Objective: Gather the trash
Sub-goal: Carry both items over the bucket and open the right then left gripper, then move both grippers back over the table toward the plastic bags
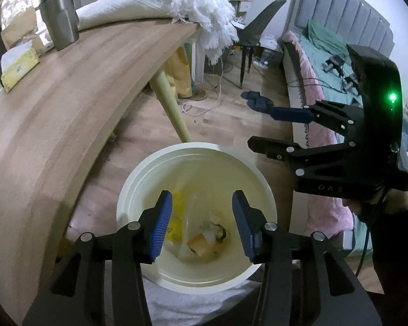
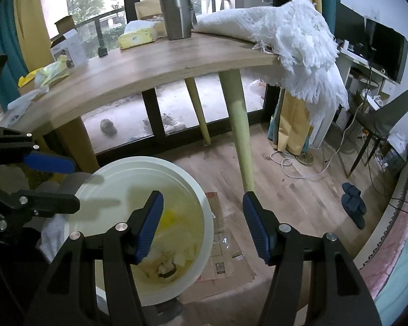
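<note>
A cream round trash bin stands on the floor beside the wooden table. Inside lie a yellow wrapper, clear plastic and food scraps. My left gripper hangs open and empty right above the bin's mouth. My right gripper is open and empty, over the bin's right rim; it also shows in the left wrist view. The left gripper shows at the left of the right wrist view. Yellow wrappers and crumpled tissue lie on the table's left end.
On the table stand a steel tumbler, a tissue box and a white fringed cloth hanging over the end. Table legs stand behind the bin. Flattened cardboard, slippers, cables, a chair and a bed surround it.
</note>
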Demonstrator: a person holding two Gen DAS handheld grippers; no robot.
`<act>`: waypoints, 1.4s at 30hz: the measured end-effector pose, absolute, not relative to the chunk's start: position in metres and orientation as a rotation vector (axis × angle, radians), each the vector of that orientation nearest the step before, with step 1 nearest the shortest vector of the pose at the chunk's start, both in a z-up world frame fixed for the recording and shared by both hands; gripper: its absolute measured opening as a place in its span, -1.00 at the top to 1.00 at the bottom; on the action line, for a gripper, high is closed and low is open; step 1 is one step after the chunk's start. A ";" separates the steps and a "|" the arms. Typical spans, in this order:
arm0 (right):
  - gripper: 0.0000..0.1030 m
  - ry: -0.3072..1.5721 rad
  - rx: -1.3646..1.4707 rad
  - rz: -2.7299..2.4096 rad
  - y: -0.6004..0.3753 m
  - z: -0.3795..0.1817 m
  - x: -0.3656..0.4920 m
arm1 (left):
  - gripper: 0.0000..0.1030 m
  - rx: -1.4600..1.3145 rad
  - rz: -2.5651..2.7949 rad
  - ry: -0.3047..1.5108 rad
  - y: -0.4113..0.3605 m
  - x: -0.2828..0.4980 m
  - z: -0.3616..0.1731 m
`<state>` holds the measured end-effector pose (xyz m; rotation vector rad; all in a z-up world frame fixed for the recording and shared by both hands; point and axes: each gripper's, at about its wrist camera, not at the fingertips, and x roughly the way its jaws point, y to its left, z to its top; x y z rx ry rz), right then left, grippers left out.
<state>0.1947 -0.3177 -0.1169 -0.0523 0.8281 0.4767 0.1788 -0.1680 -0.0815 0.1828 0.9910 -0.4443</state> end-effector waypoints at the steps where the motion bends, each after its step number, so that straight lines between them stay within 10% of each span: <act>1: -0.18 0.826 -0.058 0.479 -0.316 -0.115 0.195 | 0.05 0.179 -0.443 0.986 -0.166 0.177 -0.080; 42: -0.18 0.701 -0.287 0.658 -0.166 -0.024 0.169 | 0.05 -0.041 -0.236 0.813 -0.004 0.109 -0.031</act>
